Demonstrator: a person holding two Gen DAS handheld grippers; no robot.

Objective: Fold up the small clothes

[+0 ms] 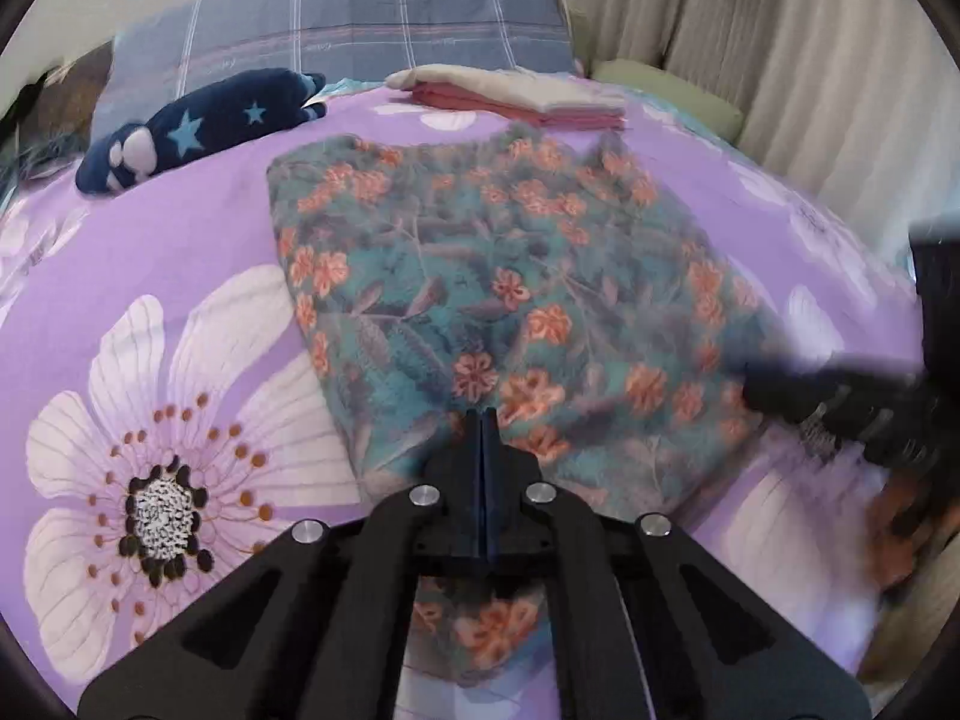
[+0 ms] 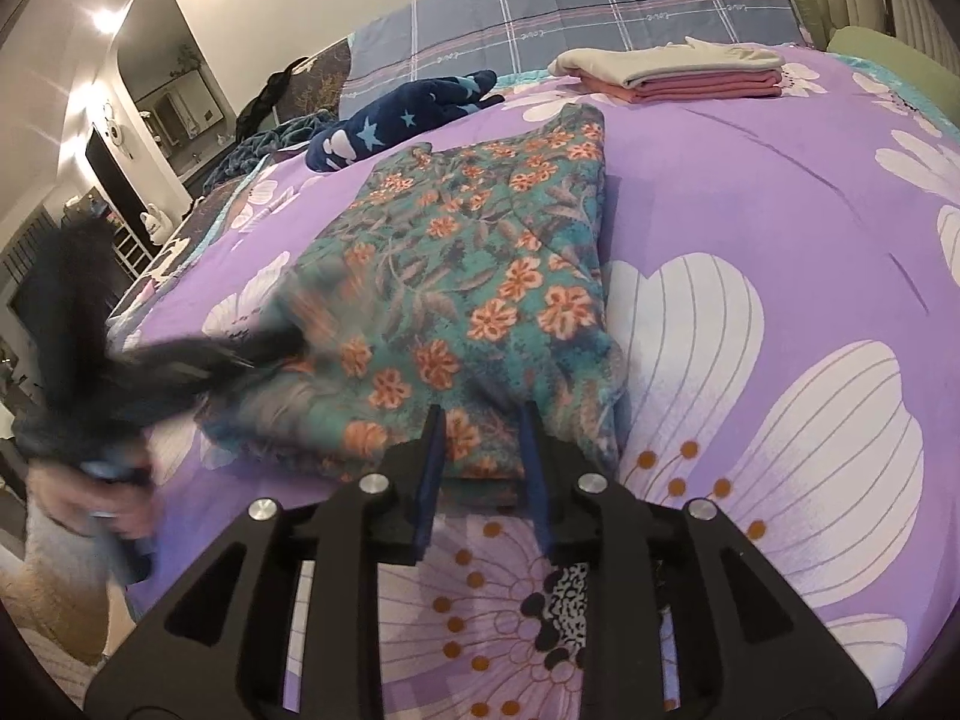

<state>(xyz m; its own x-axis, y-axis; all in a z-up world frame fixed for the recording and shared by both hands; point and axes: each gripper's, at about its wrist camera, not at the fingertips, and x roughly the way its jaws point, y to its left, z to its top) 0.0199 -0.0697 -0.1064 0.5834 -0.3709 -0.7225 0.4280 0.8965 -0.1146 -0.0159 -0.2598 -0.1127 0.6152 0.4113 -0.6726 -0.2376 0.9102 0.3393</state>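
A teal garment with orange flowers [image 1: 510,276] lies partly folded on the purple flowered bedsheet [image 1: 198,240]. My left gripper [image 1: 482,414] is shut on the garment's near edge, and cloth hangs under its fingers. In the right wrist view the same garment [image 2: 480,276] lies ahead. My right gripper [image 2: 480,414] is open, its fingertips at the garment's near edge with nothing between them. The left gripper shows there as a blur [image 2: 180,360] at the garment's left corner. The right gripper shows blurred at the right of the left wrist view [image 1: 840,402].
A stack of folded clothes, cream on pink [image 1: 528,96] [image 2: 678,75], lies at the far side of the bed. A navy star-patterned plush [image 1: 198,126] [image 2: 396,120] lies by the blue plaid pillow [image 1: 360,18]. Curtains [image 1: 780,60] hang at the right. The bed's left edge [image 2: 168,252] drops toward furniture.
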